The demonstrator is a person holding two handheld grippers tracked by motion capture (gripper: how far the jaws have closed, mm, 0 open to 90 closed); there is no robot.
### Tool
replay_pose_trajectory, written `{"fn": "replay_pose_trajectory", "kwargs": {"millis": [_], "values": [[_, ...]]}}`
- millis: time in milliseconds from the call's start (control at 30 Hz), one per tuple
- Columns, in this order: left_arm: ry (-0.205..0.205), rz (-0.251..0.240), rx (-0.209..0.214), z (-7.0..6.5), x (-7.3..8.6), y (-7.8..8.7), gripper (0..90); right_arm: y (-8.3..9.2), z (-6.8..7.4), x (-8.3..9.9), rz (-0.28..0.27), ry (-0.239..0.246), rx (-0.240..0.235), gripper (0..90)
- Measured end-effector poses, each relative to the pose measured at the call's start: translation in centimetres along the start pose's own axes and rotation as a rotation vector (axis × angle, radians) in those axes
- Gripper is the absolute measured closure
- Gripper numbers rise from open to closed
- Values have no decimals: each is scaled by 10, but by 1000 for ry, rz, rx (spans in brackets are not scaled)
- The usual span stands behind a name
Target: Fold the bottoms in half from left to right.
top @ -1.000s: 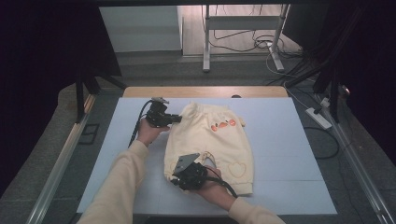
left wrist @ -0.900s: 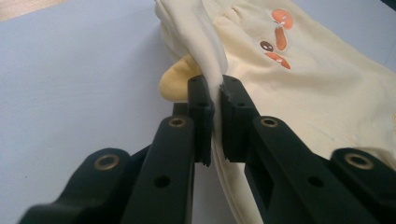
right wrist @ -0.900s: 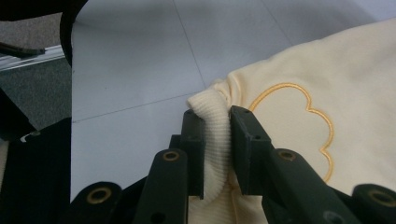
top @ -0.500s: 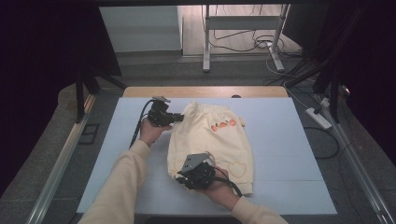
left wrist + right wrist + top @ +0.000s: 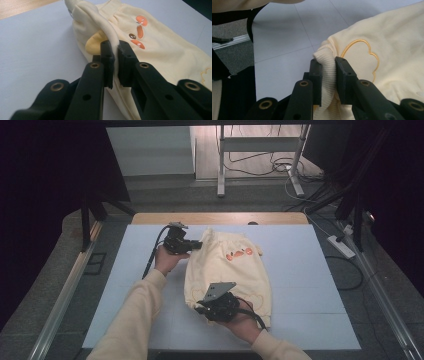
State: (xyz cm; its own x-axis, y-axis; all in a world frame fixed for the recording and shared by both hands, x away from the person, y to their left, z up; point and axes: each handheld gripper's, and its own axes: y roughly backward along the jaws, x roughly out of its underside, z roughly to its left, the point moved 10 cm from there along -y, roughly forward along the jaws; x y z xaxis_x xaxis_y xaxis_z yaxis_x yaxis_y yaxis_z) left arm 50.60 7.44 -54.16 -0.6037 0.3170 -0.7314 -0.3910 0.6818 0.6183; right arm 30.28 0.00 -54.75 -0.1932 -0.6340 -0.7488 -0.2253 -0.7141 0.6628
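Across the table [image 5: 310, 270] the garment [image 5: 230, 270] runs far-to-near between my grippers: left gripper [image 5: 115, 53] clamps its far edge, right gripper [image 5: 328, 68] pinches the near ribbed hem.

Garment [image 5: 227, 270]: pale yellow, orange shapes near top, golden cloud outline stitched near ribbed cream hem | left tool [image 5: 115, 53]: black, brass-coloured rivets | right tool [image 5: 328, 66]: black, brass-coloured rivets | desk [image 5: 310, 285]: pale blue-white surface, faint grid lines, wooden far edge | sleeves [image 5: 135, 320]: cream
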Motion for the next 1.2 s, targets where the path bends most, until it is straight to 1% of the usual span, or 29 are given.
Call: {"fn": "replay_pose_trajectory", "kwargs": {"millis": [167,600,767,1200], "values": [[-1,-5,3,-3,-3,-1,832,7,-3,1,-10,-10,9,762],[-7,-17,4,-9,-8,-6,832,27,-15,8,-37,-67,32,765],[-9,-15,11,-12,-9,-8,832,32,-18,11,-33,-77,39,766],[-32,-3,17,-22,-16,-16,832,42,-24,23,-22,-103,49,768]]}}
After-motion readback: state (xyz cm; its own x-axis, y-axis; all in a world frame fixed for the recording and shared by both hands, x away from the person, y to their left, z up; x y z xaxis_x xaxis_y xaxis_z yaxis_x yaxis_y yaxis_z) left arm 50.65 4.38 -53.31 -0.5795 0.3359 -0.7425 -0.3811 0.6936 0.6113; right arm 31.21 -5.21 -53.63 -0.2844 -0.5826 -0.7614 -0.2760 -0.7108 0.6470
